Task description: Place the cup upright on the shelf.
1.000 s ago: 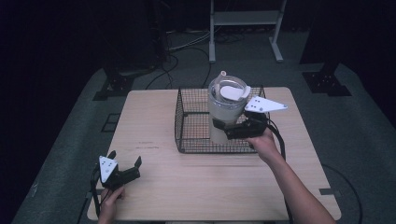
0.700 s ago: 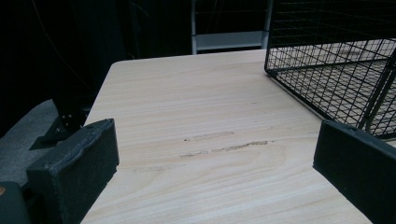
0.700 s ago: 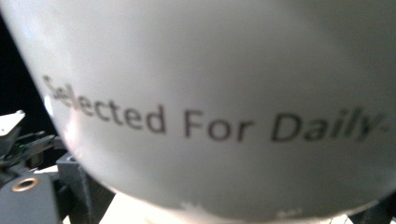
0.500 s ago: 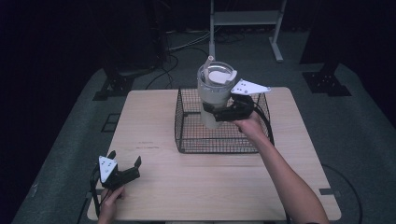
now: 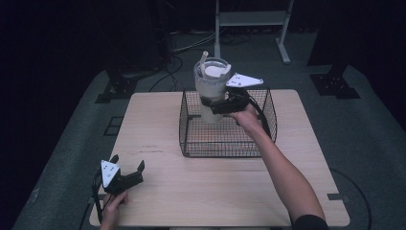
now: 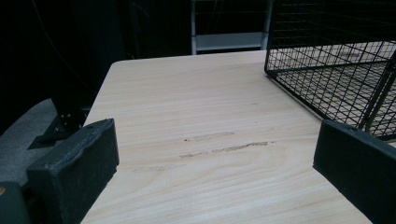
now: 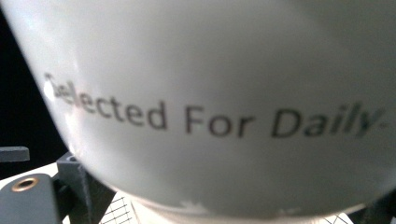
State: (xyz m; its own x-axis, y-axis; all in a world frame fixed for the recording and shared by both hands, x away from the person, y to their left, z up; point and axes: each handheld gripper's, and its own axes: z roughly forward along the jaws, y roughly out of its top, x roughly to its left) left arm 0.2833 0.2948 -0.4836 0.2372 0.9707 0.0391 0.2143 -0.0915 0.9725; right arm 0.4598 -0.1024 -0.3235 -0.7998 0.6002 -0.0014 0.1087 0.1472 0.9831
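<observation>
Pale wood grain covers the table (image 5: 158,124) in the high view, where a black wire basket (image 5: 227,143) stands on the far half. The right gripper (image 5: 216,105) is clamped around the middle of a white tumbler (image 5: 210,88) with a clear lid and a straw, and holds it upright in the air over the basket's far-left part — its base hangs inside the basket's outline, whether below the rim cannot be told. The person's right forearm reaches in from the bottom right. Near the table's front-left corner, well apart from the basket, the left gripper (image 5: 128,167) rests low by the person's left hand, its 2 jaws spread wide with nothing between them.

From the left gripper view, the 2 black jaws stand far apart at the lower corners, with bare tabletop (image 6: 205,140) between them and the basket (image 6: 336,70) at the upper right.

From the right gripper view, the tumbler's (image 7: 210,93) white wall sits right against the camera — the printed words "Selected For Daily" run across it, slightly blurred. A bit of basket mesh (image 7: 116,212) shows below.
</observation>
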